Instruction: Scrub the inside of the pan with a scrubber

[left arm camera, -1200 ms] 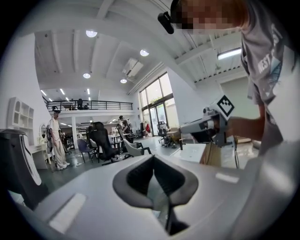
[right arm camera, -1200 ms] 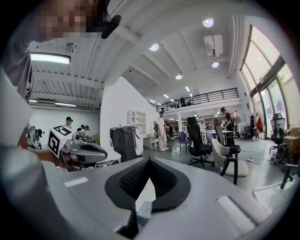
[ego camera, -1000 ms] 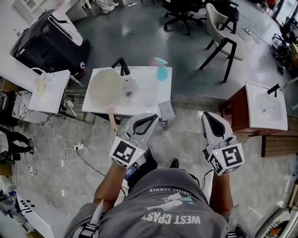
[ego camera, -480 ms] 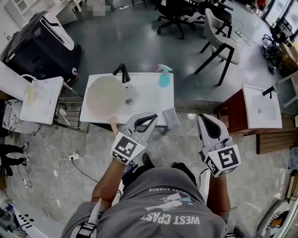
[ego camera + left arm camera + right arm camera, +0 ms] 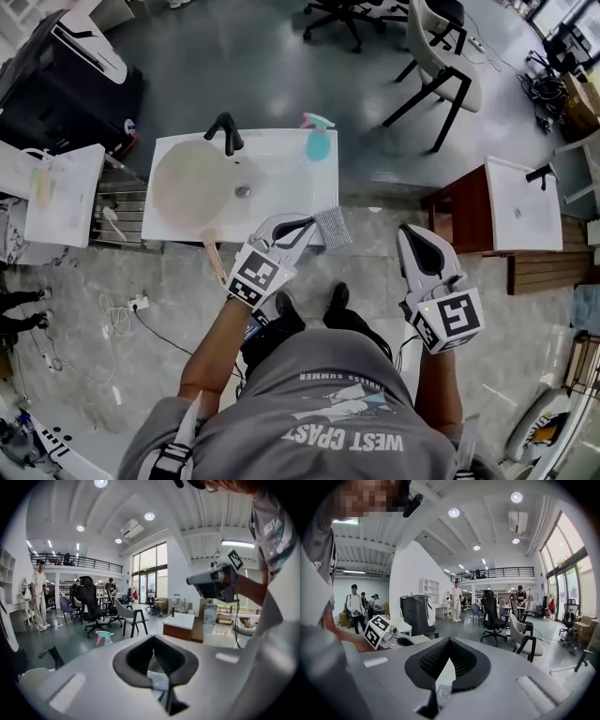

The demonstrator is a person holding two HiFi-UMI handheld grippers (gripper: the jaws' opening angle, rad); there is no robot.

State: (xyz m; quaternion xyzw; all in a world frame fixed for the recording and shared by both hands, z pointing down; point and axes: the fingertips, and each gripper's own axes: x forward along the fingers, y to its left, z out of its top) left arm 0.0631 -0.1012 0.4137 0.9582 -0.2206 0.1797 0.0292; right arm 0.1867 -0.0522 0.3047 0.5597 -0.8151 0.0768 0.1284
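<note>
In the head view a round beige pan (image 5: pixel 192 183) lies in the white sink unit (image 5: pixel 281 183), its wooden handle (image 5: pixel 215 262) sticking out over the front edge. A grey scrubber (image 5: pixel 333 228) rests at the unit's front right corner. My left gripper (image 5: pixel 305 223) is shut and empty, its tips just left of the scrubber. The left gripper view shows the scrubber (image 5: pixel 157 680) through the gap below the closed tips (image 5: pixel 153 639). My right gripper (image 5: pixel 412 234) hangs shut and empty over the floor to the right. Its own view shows its tips (image 5: pixel 449 640) meeting.
A black faucet (image 5: pixel 225 131) and a teal spray bottle (image 5: pixel 317 139) stand at the back of the sink unit. Other white sink units sit at the right (image 5: pixel 525 202) and left (image 5: pixel 56 192). Chairs (image 5: pixel 441 56) and a black machine (image 5: pixel 75 70) stand beyond. Several people stand far off.
The person has stepped nearer to the sink unit. My left gripper has moved forward to the scrubber at the front right corner. The right gripper stays low at the right.
</note>
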